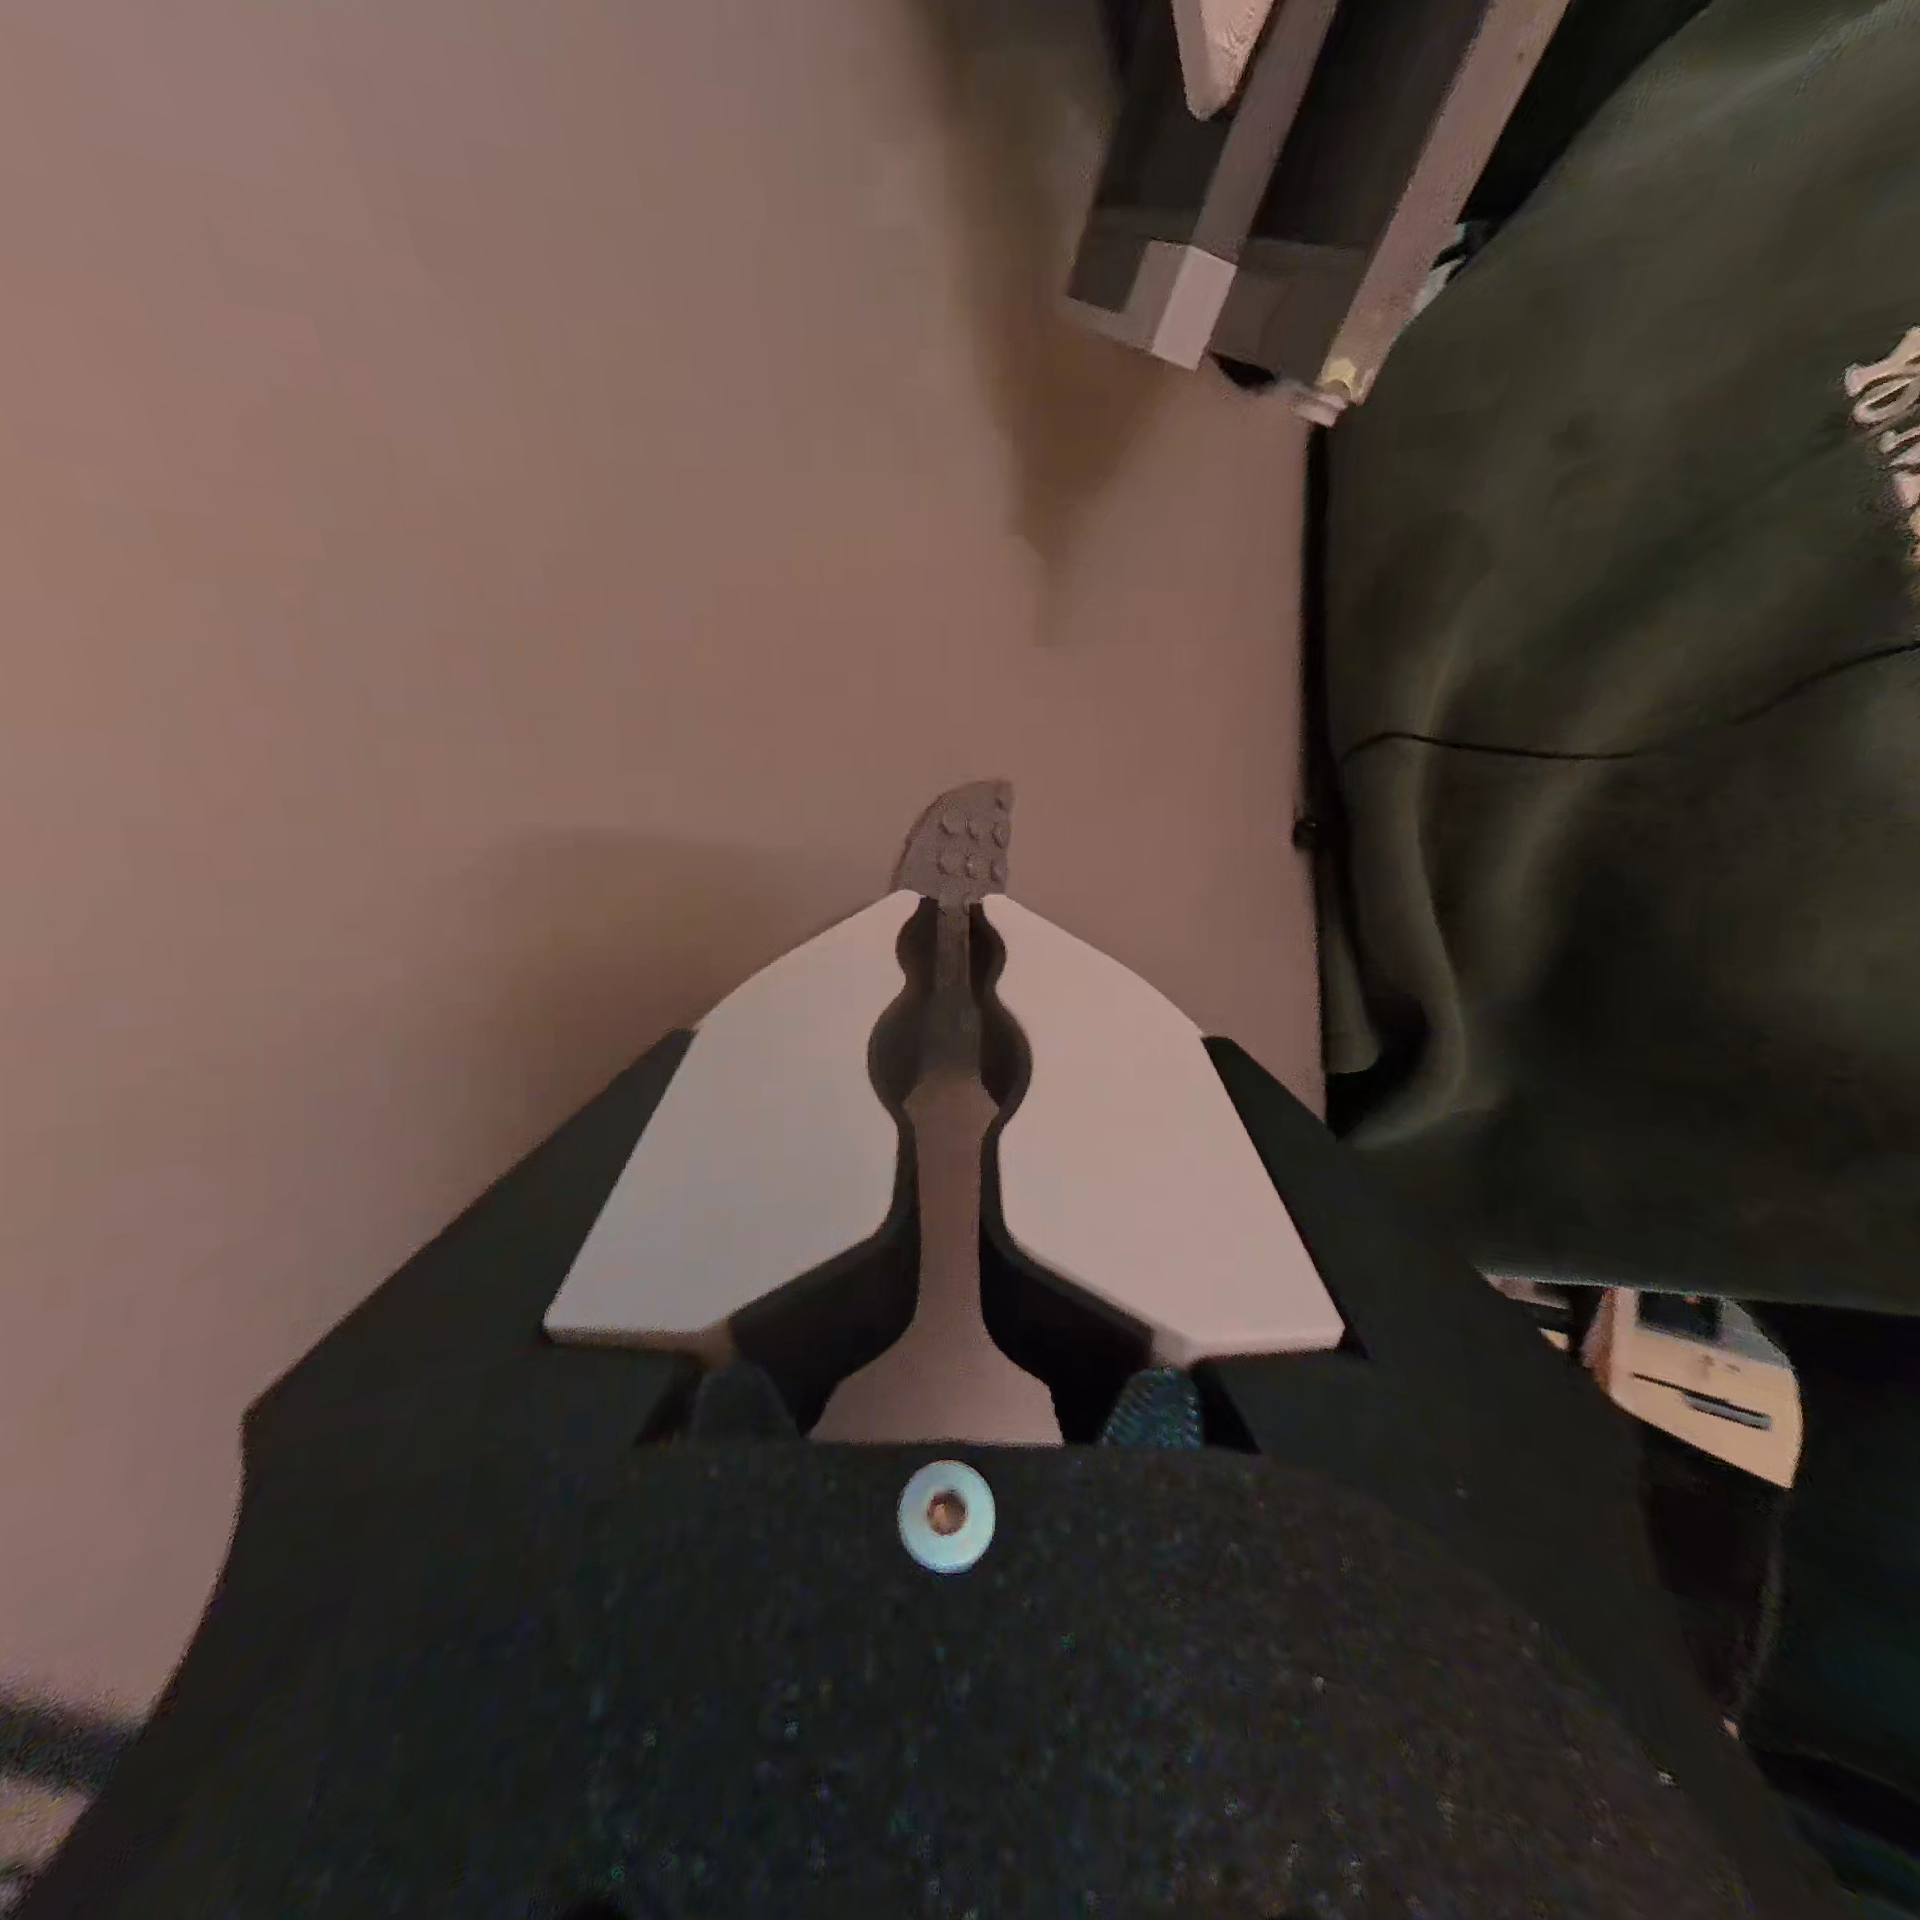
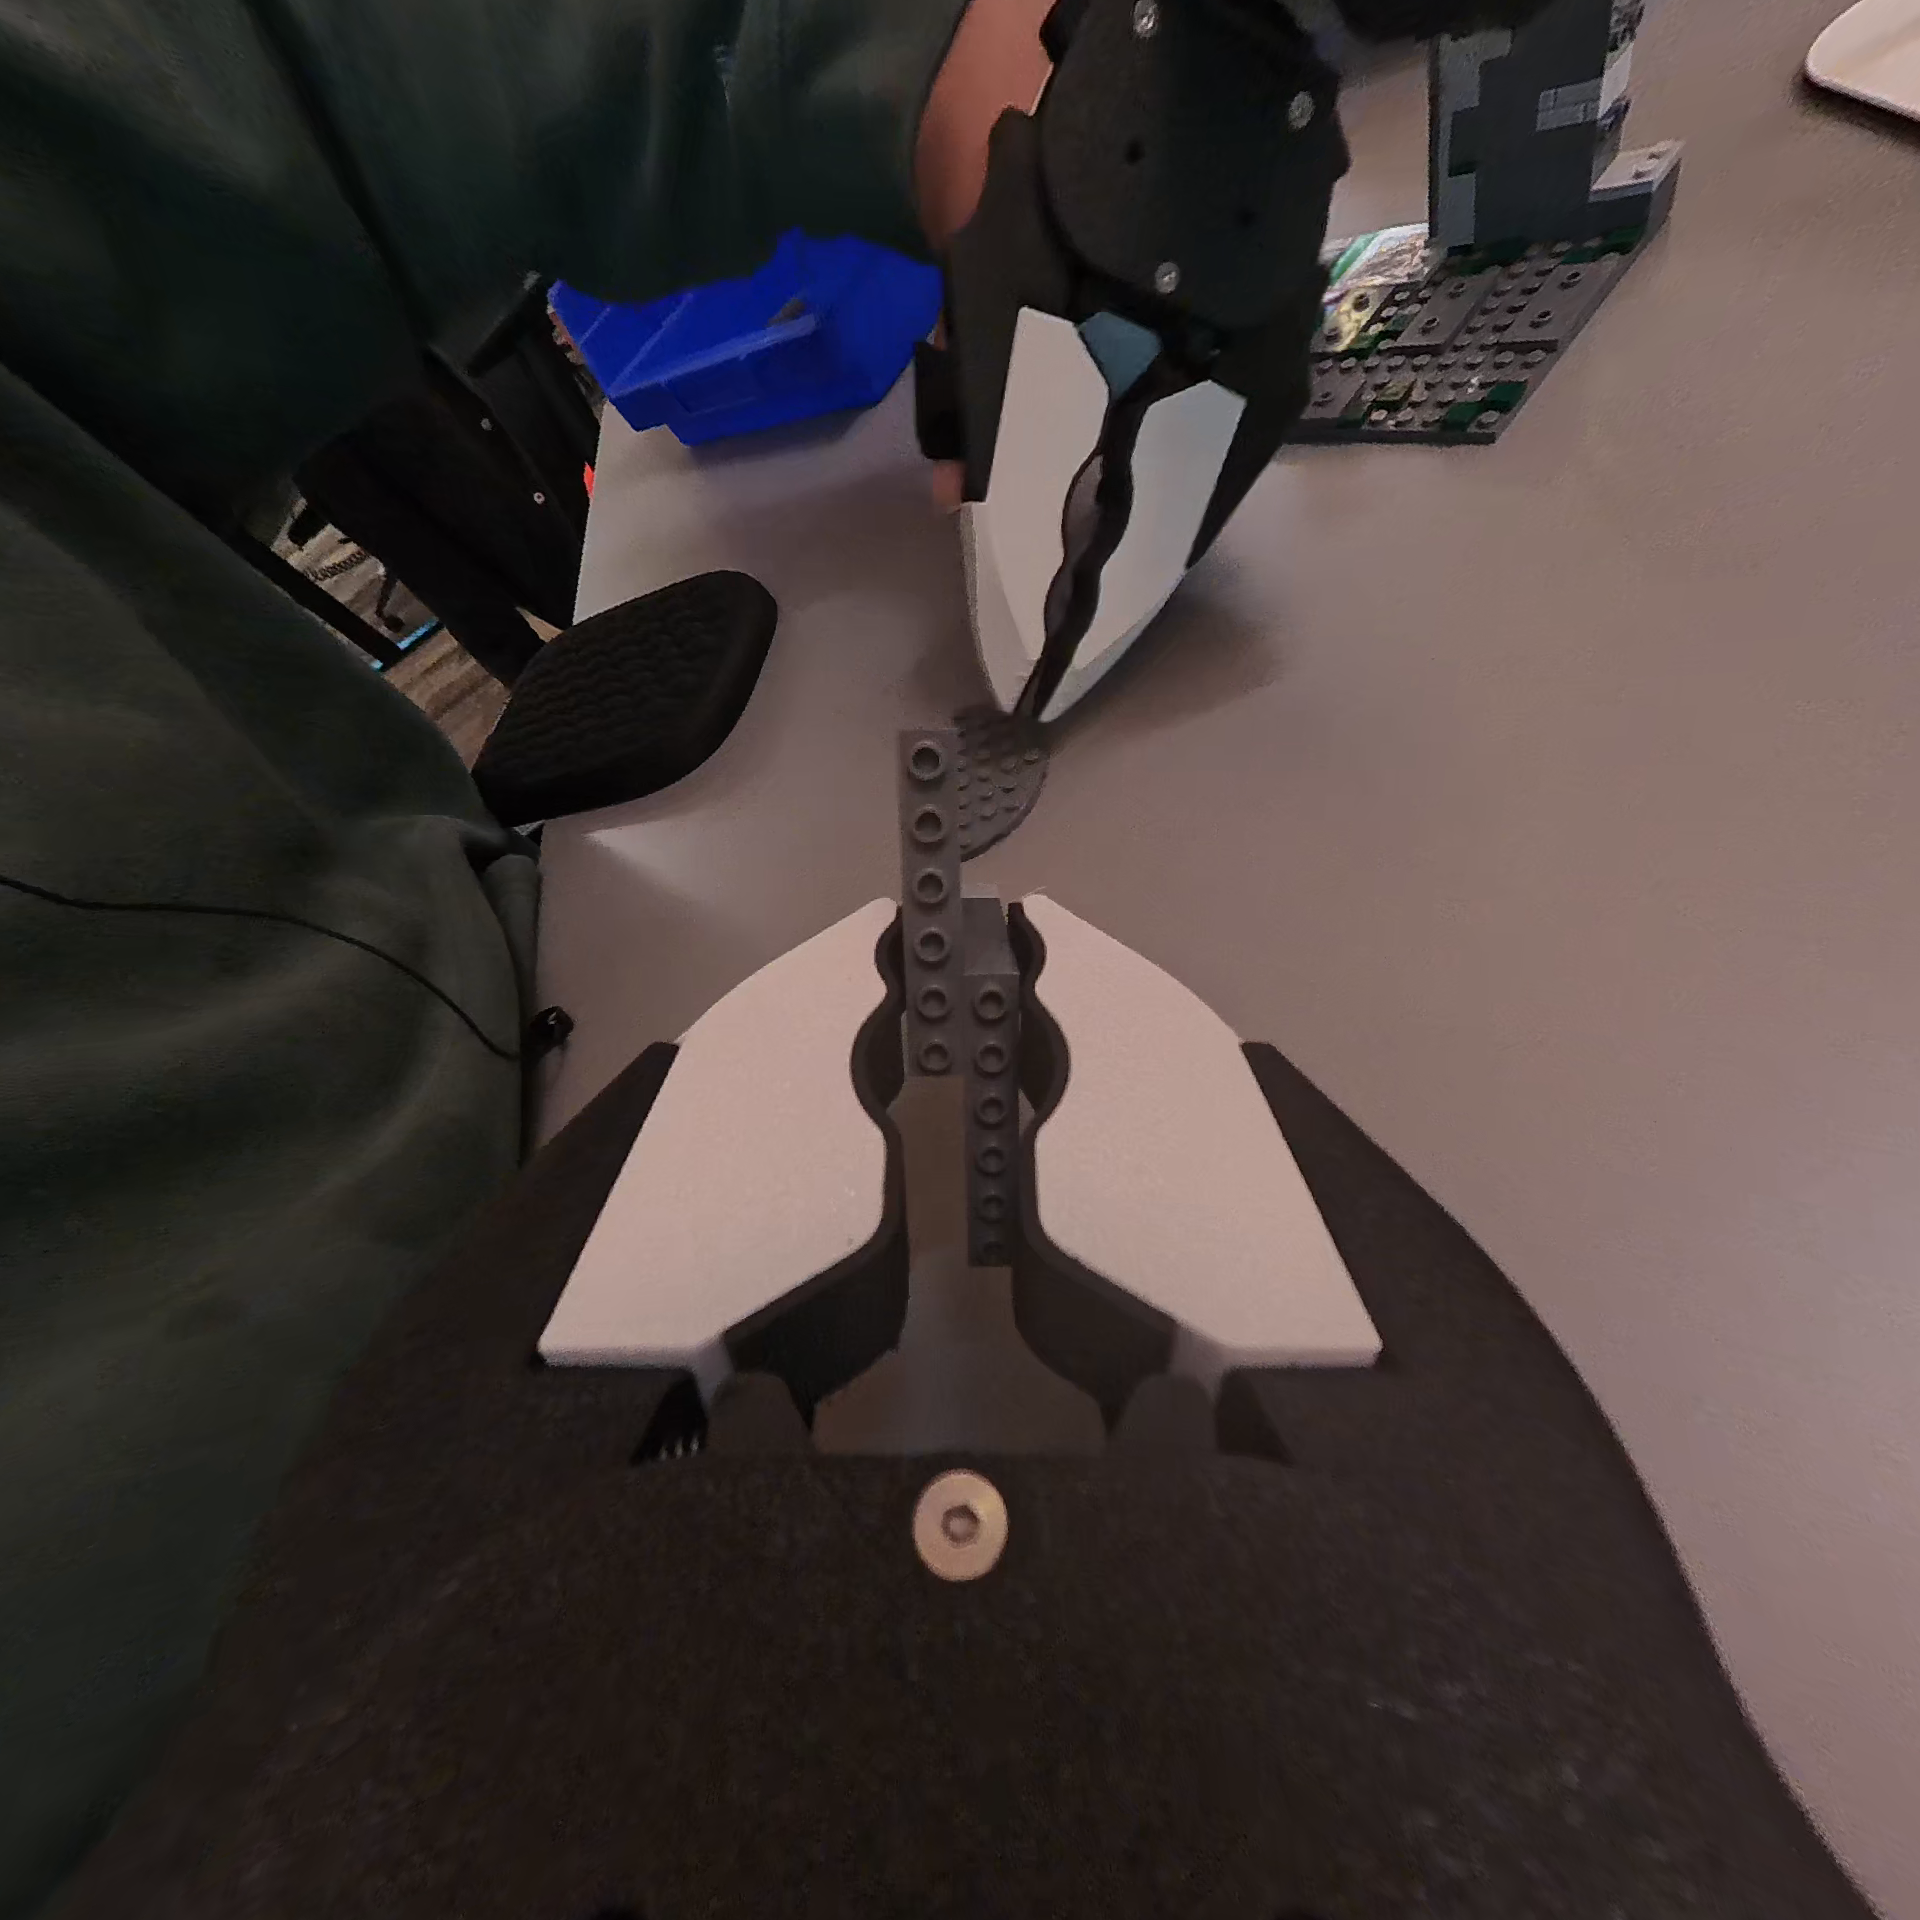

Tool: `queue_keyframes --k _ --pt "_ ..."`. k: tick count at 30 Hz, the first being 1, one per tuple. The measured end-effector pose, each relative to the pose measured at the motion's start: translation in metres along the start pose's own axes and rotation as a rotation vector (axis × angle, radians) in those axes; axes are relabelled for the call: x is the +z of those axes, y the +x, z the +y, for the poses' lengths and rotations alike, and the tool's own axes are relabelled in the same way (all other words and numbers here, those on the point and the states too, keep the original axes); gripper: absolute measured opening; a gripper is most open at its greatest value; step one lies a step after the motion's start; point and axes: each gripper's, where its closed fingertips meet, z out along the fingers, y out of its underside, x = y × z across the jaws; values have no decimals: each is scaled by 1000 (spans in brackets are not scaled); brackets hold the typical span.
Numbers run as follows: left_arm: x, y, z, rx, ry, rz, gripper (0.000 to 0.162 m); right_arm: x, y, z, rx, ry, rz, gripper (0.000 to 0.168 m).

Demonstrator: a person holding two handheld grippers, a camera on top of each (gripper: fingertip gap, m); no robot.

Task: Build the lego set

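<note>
My left gripper (image 1: pixel 951 906) is shut on the edge of a small grey rounded plate (image 1: pixel 956 847), its studs facing the camera, held over the bare table. In the right wrist view the left gripper (image 2: pixel 1034 712) comes down from above with that rounded plate (image 2: pixel 1003 790) at its tips. My right gripper (image 2: pixel 961 914) is shut on two long grey studded bricks joined side by side with an offset (image 2: pixel 928 883). The far end of the longer brick lies right beside the rounded plate; I cannot tell whether they touch.
The partly built set, a dark studded baseplate (image 2: pixel 1455 343) with a grey tower (image 2: pixel 1527 114), stands at the back right; it also shows in the left wrist view (image 1: pixel 1247 208). A blue bin (image 2: pixel 748 332) sits at the table's far edge. A chair armrest (image 2: pixel 623 696) and a person's green sleeve (image 2: pixel 208 727) are to the left. Some 12 cm of space lies between my two pairs of fingers.
</note>
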Motion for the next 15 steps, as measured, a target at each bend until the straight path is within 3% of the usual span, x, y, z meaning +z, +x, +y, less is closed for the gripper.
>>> queue_keyframes --k 10,15 --pt "-3 3 7 256 61 -370 26 7 -1 6 -2 -31 -10 17" --pt "10 1 16 333 31 -464 29 10 -2 6 2 -34 -21 17"
